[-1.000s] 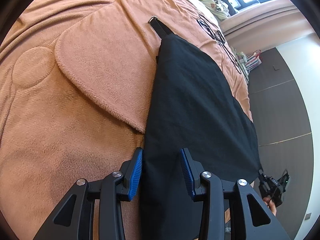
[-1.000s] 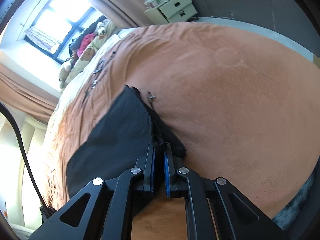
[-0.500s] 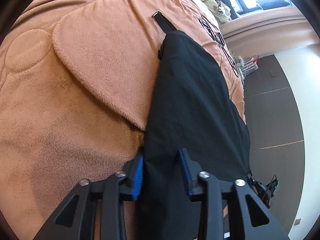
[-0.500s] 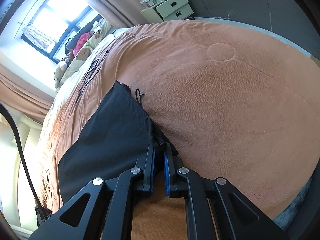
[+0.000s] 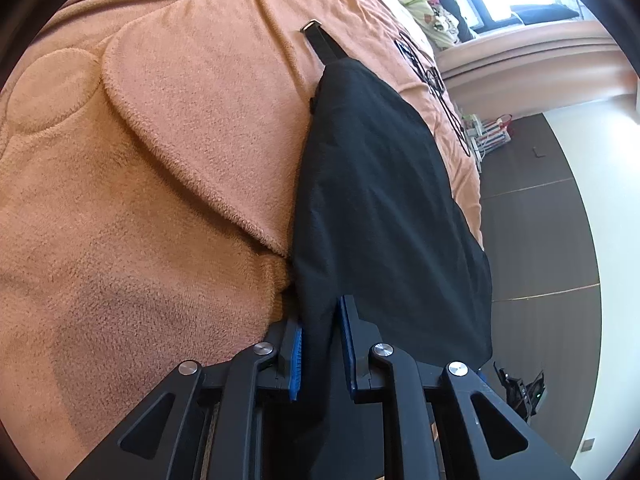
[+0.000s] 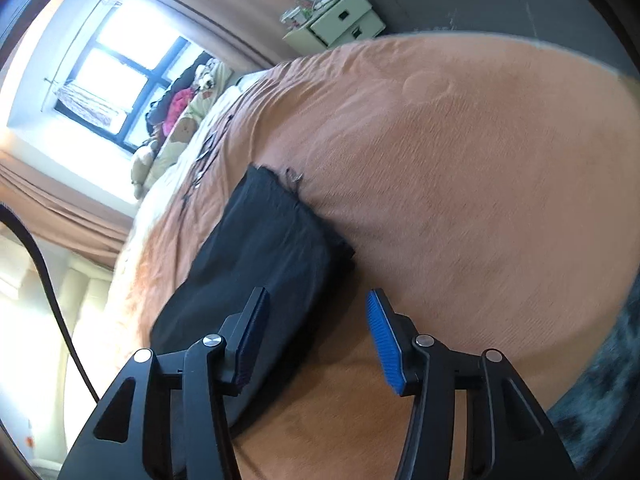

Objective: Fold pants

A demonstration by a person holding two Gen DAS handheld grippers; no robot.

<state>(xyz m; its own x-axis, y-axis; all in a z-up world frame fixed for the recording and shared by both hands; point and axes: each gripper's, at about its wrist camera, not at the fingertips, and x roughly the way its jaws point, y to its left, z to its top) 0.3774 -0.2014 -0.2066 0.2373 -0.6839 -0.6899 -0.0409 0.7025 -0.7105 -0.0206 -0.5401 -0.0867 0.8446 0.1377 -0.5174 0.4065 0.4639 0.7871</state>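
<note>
The black pants [image 5: 380, 184] lie folded lengthwise on the orange blanket [image 5: 140, 208] of a bed, with a strap and metal buckle [image 5: 316, 34] at their far end. My left gripper [image 5: 320, 344] is shut on the near edge of the pants, with cloth pinched between its blue pads. In the right wrist view the pants [image 6: 260, 252] lie flat on the blanket [image 6: 460, 184]. My right gripper [image 6: 316, 332] is open and empty just above their near corner, touching nothing.
A folded-over flap of the blanket [image 5: 208, 120] lies left of the pants. Stuffed toys and pillows [image 6: 184, 120] sit by the window at the bed's head. A white drawer unit [image 6: 340, 20] stands beside the bed. Dark floor [image 5: 540, 240] lies past the bed's edge.
My left gripper has closed on the pants' near edge. My right gripper has opened, let go of the pants and drawn back slightly.
</note>
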